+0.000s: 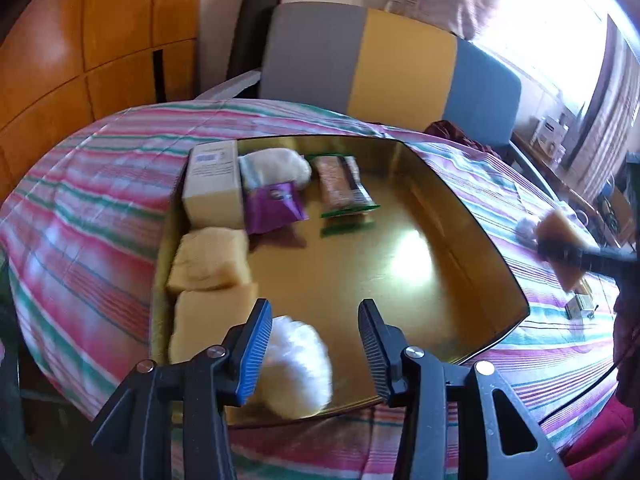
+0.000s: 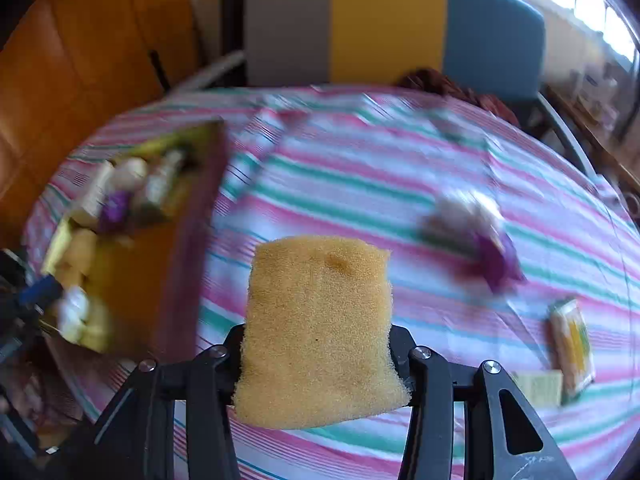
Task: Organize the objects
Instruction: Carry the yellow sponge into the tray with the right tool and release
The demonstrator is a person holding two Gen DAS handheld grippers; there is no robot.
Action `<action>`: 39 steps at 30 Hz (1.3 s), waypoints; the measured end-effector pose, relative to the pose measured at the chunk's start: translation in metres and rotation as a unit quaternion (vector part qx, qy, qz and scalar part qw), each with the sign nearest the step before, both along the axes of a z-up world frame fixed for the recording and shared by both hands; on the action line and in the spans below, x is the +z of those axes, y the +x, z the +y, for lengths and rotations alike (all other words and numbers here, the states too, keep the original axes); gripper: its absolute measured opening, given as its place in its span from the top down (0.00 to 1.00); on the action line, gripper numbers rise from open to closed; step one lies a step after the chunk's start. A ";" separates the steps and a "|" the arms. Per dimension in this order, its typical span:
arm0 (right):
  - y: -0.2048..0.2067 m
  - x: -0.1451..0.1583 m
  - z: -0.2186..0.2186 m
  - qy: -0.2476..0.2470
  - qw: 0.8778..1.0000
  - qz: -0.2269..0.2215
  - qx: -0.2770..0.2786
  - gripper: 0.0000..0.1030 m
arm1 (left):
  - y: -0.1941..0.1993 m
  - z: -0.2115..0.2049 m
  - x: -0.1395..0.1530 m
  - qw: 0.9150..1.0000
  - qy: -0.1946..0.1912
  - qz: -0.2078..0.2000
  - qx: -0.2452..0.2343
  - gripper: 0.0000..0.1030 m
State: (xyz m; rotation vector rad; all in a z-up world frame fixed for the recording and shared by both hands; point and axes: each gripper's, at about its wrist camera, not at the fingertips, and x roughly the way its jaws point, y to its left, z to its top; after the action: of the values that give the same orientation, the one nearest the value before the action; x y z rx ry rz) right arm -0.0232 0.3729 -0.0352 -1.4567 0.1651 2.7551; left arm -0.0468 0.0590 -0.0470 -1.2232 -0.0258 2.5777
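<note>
I hold a yellow sponge (image 2: pixel 320 332) in my right gripper (image 2: pixel 320 360), and its two fingers squeeze the sponge from both sides so it cannot fall. The sponge is up in the air above the striped cloth (image 2: pixel 360 168), off to the right of the gold tray (image 1: pixel 460 248). I think I carry it toward the tray, because the other soft things are there. In the tray two more sponges (image 1: pixel 208 258) lie in a row along the left wall, next to a box (image 1: pixel 214 188), a purple packet (image 1: pixel 274 208) and a snack bar (image 1: pixel 344 186). They sit close together, so the middle stays bare for more things. My left gripper (image 1: pixel 316 348) hangs over the near edge of the tray with its fingers apart. A white fluffy ball (image 1: pixel 296 368) lies between them, touching the blue pad, but the other finger is away from it, so it is not squeezed. On the cloth, some things wait: a blurry white and purple bundle (image 2: pixel 476 236), maybe another packet, and a small flat pack (image 2: pixel 572 344).
</note>
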 end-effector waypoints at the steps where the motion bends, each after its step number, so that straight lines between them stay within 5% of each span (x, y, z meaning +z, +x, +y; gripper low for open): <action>1: -0.007 0.008 -0.013 -0.009 1.000 0.010 0.014 0.53 | 0.000 -0.004 -0.001 1.000 0.003 -0.002 0.005 0.56; 11: -0.103 0.019 -0.116 -0.001 0.995 0.018 0.098 0.53 | -0.006 -0.029 -0.004 0.999 0.020 -0.007 0.028 0.56; 19: -0.187 -0.016 -0.140 0.049 0.995 -0.035 0.081 0.51 | -0.013 -0.037 -0.011 0.999 0.026 -0.021 0.034 0.56; 21: -0.196 -0.024 -0.138 0.038 0.995 -0.044 0.075 0.42 | -0.015 -0.039 -0.014 0.999 0.026 -0.027 0.038 0.56; 28: -0.200 -0.030 -0.129 0.031 0.997 -0.029 0.065 0.36 | -0.016 -0.039 -0.014 0.999 0.028 -0.025 0.038 0.56; 39: -0.146 0.000 -0.108 -0.021 0.998 0.023 0.047 0.21 | -0.007 -0.030 -0.007 0.999 0.015 -0.013 0.028 0.56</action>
State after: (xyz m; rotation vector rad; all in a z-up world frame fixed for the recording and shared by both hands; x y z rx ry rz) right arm -0.1697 0.2649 -0.0350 -1.4486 0.1591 2.8786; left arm -0.0534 0.0293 -0.0537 -1.2634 -0.1043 2.5989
